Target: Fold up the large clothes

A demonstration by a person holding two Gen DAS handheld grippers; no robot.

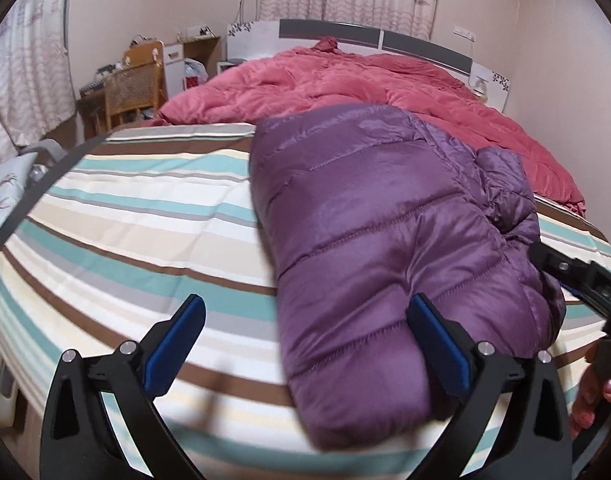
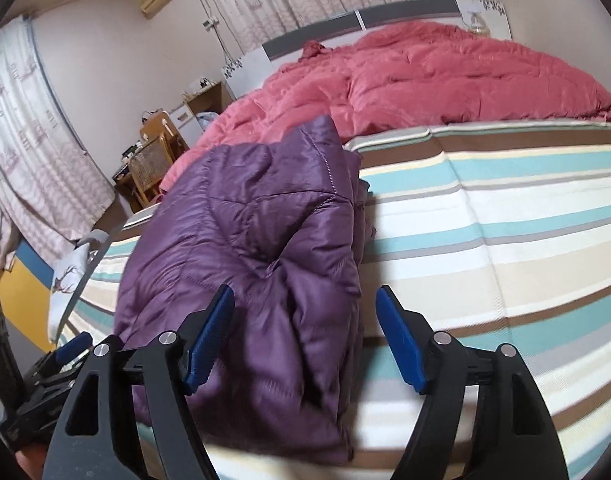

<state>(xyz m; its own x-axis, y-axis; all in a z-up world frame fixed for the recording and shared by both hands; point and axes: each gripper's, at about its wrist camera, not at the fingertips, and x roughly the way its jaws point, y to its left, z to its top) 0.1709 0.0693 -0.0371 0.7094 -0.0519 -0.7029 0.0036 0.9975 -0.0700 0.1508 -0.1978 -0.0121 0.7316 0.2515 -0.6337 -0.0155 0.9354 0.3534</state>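
Purple puffer jacket folded into a thick bundle on the striped bed sheet, filling the centre and lower right of the left wrist view, pink quilt bunched behind it toward the headboard. Long axis running from the near bed edge up toward the quilt.

Left gripper spread wide, holding nothing: one blue pad over bare sheet at lower left, the other in front of the bundle's near end at lower centre-right, no visible squeeze on the fabric. Near left corner of the bundle just ahead, between the pads.

Right gripper also parted, nothing pinched; seen at the bottom of its own view, left pad over the rumpled purple fabric, right pad over bare stripes, the bundle's right edge between them. Jacket lying ahead and leftward in that view, rising to a peak at upper centre. Right-hand tool also glimpsed at the right rim of the left view, beside the bundle's puckered side.

Both tools at the near short end, neither clearly closer. Probably released after a fold; any further fold would likely carry the near end away along the long axis.
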